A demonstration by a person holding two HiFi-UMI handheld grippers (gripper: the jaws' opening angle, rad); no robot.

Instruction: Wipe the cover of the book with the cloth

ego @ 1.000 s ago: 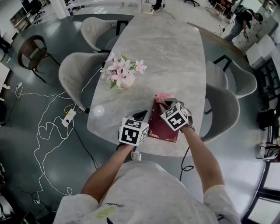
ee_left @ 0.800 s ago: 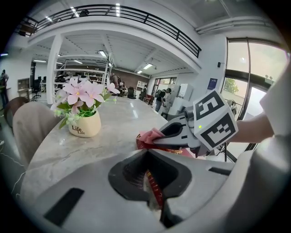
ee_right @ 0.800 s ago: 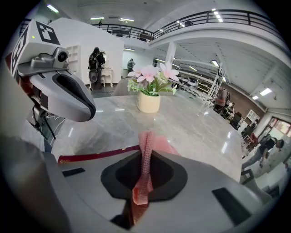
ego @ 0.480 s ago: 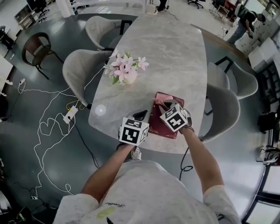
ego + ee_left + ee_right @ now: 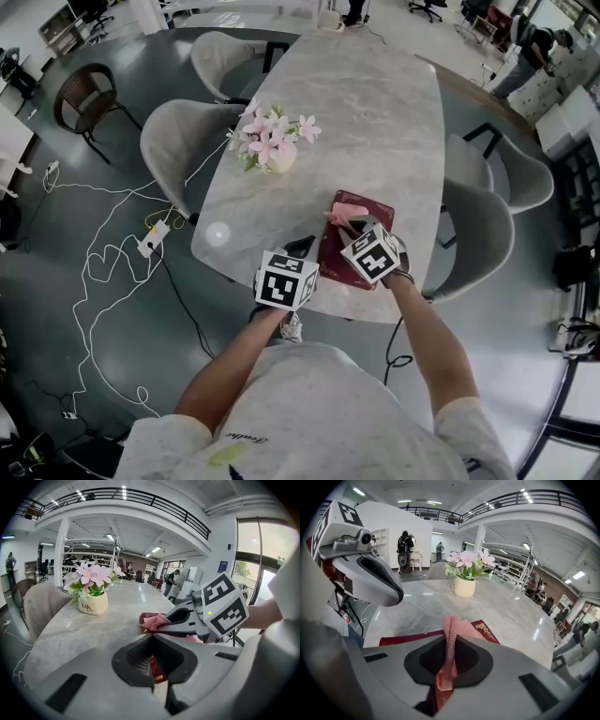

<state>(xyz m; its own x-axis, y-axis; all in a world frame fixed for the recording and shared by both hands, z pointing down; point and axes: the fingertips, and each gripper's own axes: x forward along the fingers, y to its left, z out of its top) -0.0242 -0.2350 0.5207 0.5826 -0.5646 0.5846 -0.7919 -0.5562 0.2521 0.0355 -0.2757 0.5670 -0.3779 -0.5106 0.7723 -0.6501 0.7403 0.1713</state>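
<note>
1. Now the right hand-held gripper [image 5: 450,645] pinches a soft, limp-looking pink cloth [image 5: 453,626] over the dark red book [image 5: 372,208].
2. Meanwhile the left hand-held gripper [image 5: 302,248] clamps the stiff book's near edge, likely steadying it flat on the tabletop [image 5: 366,103].

Glossy stone, matt cloth
The table [image 5: 375,122] is glossy, veined and marble-like; the book [image 5: 372,210] has a smooth, faintly shiny cover with gilt ornament; the cloth [image 5: 451,630] is a matt, ribbed weave.
</note>
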